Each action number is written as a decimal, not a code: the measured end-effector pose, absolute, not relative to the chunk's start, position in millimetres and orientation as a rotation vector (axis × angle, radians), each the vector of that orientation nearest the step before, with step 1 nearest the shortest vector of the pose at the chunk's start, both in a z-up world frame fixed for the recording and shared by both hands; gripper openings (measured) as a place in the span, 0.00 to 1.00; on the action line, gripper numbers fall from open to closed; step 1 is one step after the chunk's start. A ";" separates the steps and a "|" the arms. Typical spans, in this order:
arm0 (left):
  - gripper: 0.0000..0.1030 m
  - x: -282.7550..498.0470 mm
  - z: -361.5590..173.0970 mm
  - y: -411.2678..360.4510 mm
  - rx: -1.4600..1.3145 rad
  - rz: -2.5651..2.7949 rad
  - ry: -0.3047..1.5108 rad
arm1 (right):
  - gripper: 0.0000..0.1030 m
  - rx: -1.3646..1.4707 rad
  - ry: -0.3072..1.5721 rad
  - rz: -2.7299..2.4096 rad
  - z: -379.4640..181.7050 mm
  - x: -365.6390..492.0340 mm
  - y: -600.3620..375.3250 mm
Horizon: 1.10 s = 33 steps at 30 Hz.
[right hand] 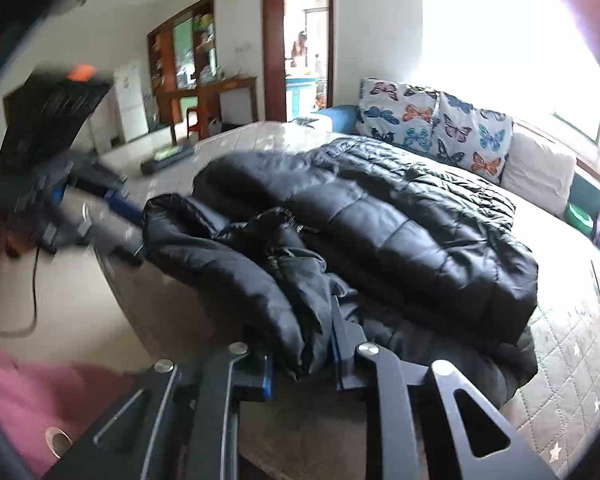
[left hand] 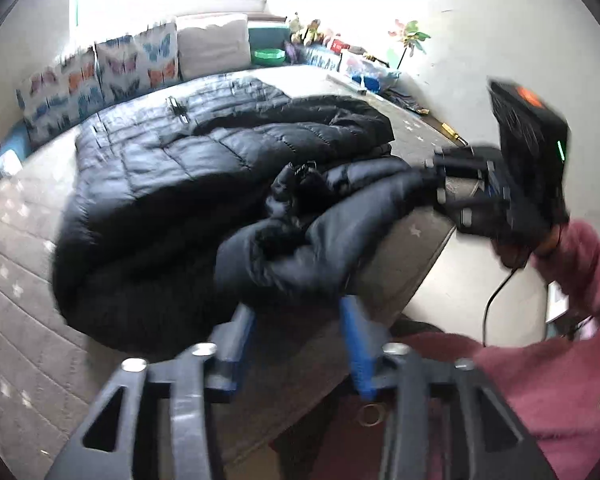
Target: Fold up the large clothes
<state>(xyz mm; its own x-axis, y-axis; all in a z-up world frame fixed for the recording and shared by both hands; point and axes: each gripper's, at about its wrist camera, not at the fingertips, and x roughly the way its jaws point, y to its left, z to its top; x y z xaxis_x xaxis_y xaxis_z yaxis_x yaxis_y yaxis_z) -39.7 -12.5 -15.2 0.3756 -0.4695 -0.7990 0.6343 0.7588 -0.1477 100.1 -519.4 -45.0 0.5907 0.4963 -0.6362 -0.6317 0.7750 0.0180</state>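
Observation:
A large black puffer jacket (left hand: 188,184) lies partly folded on a grey star-patterned bed (left hand: 16,264); it also shows in the right wrist view (right hand: 400,232). My left gripper (left hand: 296,320) has its blue fingers apart, with a fold of the jacket's near edge between them; it also shows at the left of the right wrist view (right hand: 136,236), at the jacket's end. My right gripper (right hand: 302,360) is shut on a bunched fold of the jacket at the bed's near edge; it shows in the left wrist view (left hand: 436,184), clamped on the jacket's sleeve end.
Butterfly-print pillows (left hand: 100,72) and a plain pillow (left hand: 214,44) line the far side of the bed. A green bowl (left hand: 269,56) and clutter sit by the window. The bed corner (left hand: 424,240) drops to the pale floor. The person wears a maroon sweater (left hand: 540,380).

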 end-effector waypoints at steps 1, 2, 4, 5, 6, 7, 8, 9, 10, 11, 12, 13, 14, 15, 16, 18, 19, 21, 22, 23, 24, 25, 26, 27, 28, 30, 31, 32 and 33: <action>0.72 -46.7 -12.7 -8.2 0.235 -0.688 0.912 | 0.21 -0.182 0.675 0.665 -36.3 107.3 -522.0; 0.84 -52.5 -11.9 -4.9 0.262 -0.668 0.887 | 0.21 -0.156 0.679 0.666 -30.9 112.5 -523.5; 0.87 -60.0 -14.0 0.6 0.316 -0.626 0.850 | 0.20 -0.118 0.685 0.673 -23.0 119.3 -525.9; 0.87 -61.1 -16.5 1.7 0.332 -0.614 0.843 | 0.20 -0.107 0.682 0.673 -20.5 121.1 -527.9; 0.87 -60.5 -19.8 2.8 0.348 -0.595 0.841 | 0.19 -0.100 0.678 0.673 -17.6 123.5 -530.5; 0.87 -57.6 -25.2 2.5 0.364 -0.563 0.843 | 0.19 -0.101 0.669 0.673 -12.1 127.1 -529.7; 0.87 -54.3 -30.1 2.0 0.369 -0.542 0.842 | 0.19 -0.096 0.666 0.672 -12.9 126.8 -528.9; 0.87 -50.1 -33.9 1.9 0.374 -0.517 0.839 | 0.19 -0.093 0.666 0.670 -13.1 127.5 -530.0; 0.87 -44.9 -37.8 2.0 0.378 -0.484 0.829 | 0.19 -0.095 0.662 0.668 -16.5 122.6 -528.6; 0.87 -39.7 -41.8 1.0 0.382 -0.459 0.817 | 0.19 -0.096 0.659 0.666 -17.2 121.7 -527.5; 0.87 -33.3 -45.3 0.2 0.392 -0.435 0.807 | 0.19 -0.097 0.660 0.665 -15.6 123.9 -527.7; 0.87 -23.6 -49.3 -0.5 0.410 -0.412 0.794 | 0.19 -0.102 0.660 0.663 -15.9 123.6 -527.1; 0.87 -19.2 -52.3 -2.2 0.428 -0.402 0.778 | 0.19 -0.097 0.660 0.664 -17.0 123.2 -527.3; 0.87 -15.8 -55.3 -4.2 0.446 -0.401 0.765 | 0.19 -0.098 0.660 0.666 -18.5 122.7 -527.3; 0.87 -13.1 -58.4 -6.9 0.470 -0.402 0.748 | 0.19 -0.105 0.657 0.665 -17.7 122.2 -526.2; 0.82 -9.3 -64.4 -15.8 0.532 -0.420 0.713 | 0.19 -0.105 0.653 0.666 -19.0 118.7 -526.3; 0.71 -8.9 -67.5 -20.6 0.571 -0.425 0.686 | 0.18 -0.108 0.647 0.665 -20.5 116.6 -525.4; 0.49 -9.2 -72.5 -28.3 0.623 -0.449 0.653 | 0.18 -0.108 0.637 0.662 -21.1 112.8 -525.1; 0.39 -10.5 -74.6 -32.0 0.638 -0.459 0.636 | 0.17 -0.108 0.630 0.659 -21.2 111.8 -526.4; 0.31 -12.2 -75.9 -33.9 0.650 -0.457 0.617 | 0.17 -0.105 0.626 0.659 -21.0 111.0 -528.0; 0.29 -15.0 -76.8 -34.9 0.661 -0.454 0.598 | 0.17 -0.103 0.622 0.658 -21.5 109.5 -528.3; 0.24 -19.4 -77.4 -35.0 0.669 -0.454 0.580 | 0.16 -0.099 0.619 0.660 -22.1 107.5 -529.7; 0.22 -23.9 -76.9 -33.6 0.667 -0.453 0.572 | 0.16 -0.096 0.616 0.666 -23.7 103.8 -530.6; 0.21 -27.8 -76.2 -31.9 0.660 -0.450 0.569 | 0.16 -0.098 0.612 0.668 -24.9 99.2 -531.2; 0.20 -31.2 -75.8 -30.3 0.651 -0.447 0.566 | 0.16 -0.105 0.609 0.668 -26.0 95.1 -530.9; 0.19 -38.6 -74.6 -28.2 0.642 -0.443 0.565 | 0.15 -0.118 0.605 0.674 -27.7 82.8 -530.0; 0.18 -46.8 -71.6 -29.8 0.634 -0.445 0.560 | 0.15 -0.124 0.601 0.678 -27.7 75.6 -529.8; 0.18 -53.9 -71.0 -28.7 0.629 -0.445 0.555 | 0.15 -0.133 0.593 0.685 -27.0 69.1 -529.6; 0.18 -61.2 -69.3 -27.3 0.625 -0.446 0.555 | 0.15 -0.140 0.587 0.690 -25.3 63.9 -529.1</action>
<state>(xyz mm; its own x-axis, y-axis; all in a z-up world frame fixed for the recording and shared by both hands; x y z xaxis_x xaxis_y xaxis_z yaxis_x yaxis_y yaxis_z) -61.2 -27.3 -69.3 0.7647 -0.2215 -0.6051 0.5431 0.7268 0.4204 63.9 -529.1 -25.3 0.6176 0.5588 -0.5535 -0.6357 0.7690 0.0672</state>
